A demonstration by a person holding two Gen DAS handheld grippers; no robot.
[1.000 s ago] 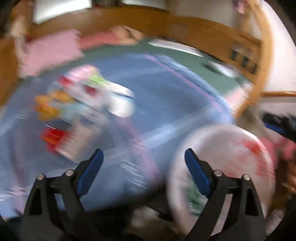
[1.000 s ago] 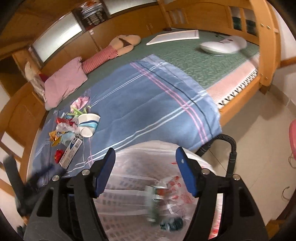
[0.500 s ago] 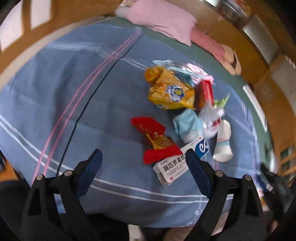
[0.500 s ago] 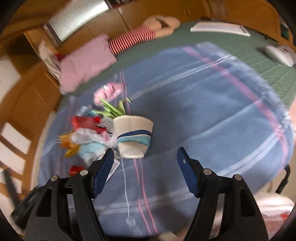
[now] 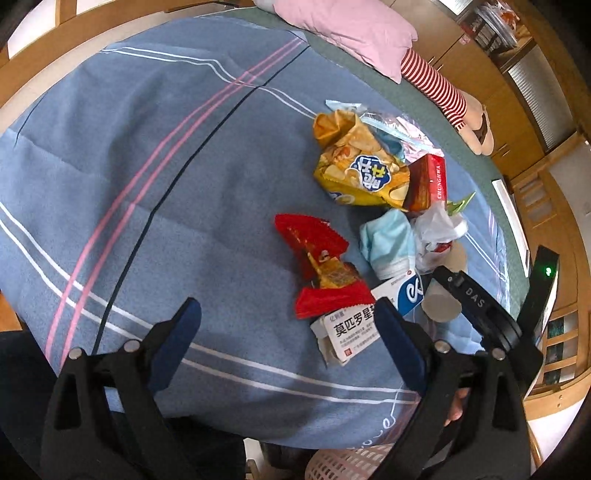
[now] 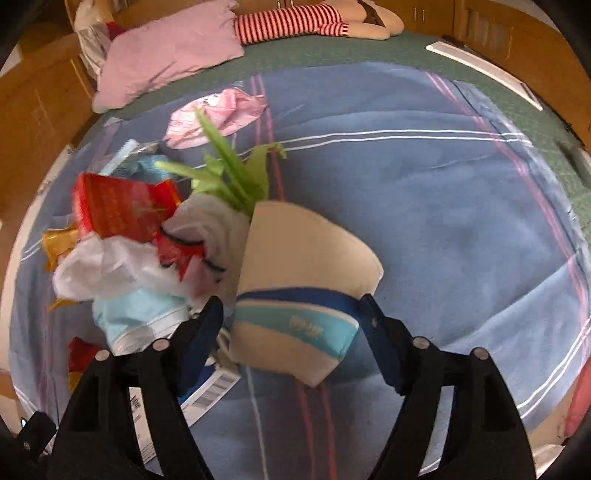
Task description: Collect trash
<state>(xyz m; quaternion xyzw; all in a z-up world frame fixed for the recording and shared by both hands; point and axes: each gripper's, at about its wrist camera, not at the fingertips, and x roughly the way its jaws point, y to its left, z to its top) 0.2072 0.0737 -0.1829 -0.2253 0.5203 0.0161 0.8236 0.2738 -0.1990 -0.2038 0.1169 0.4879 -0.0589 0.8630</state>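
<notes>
- The bed (image 6: 424, 48), wood-framed with a green mat, carries everything; a blue striped blanket (image 5: 155, 192) spread over it serves as the surface the litter lies on.
- A pink pillow (image 6: 173, 55) and a striped doll (image 6: 295, 22) lie at the far end, well apart from the litter and no part of the job.
- The trash sits in 1 loose heap near the blanket's edge, probably so that both claws can reach it from the bedside.
- The paper cup (image 6: 306, 288), white with a blue band, lies on its side at the heap's edge, green scraps (image 6: 229, 170) beside its mouth.
- The right claw (image 6: 291, 325) straddles the cup's banded middle, jaws closing on either side; the pads look close to the wall, but I cannot confirm they press yet. Taking it across the middle should keep the soft cup from slipping.
- The yellow snack bag (image 5: 358, 170) lies at the heap's far side, touching a red carton (image 5: 428, 184).
- The left claw (image 5: 288, 332) hangs open and empty above the blanket, angled down, just beside the white medicine box (image 5: 347, 336) and the red wrapper (image 5: 321, 266), likely its next pick.
- A pale basket rim (image 5: 351, 461) shows below the blanket's edge, probably for the trash.
</notes>
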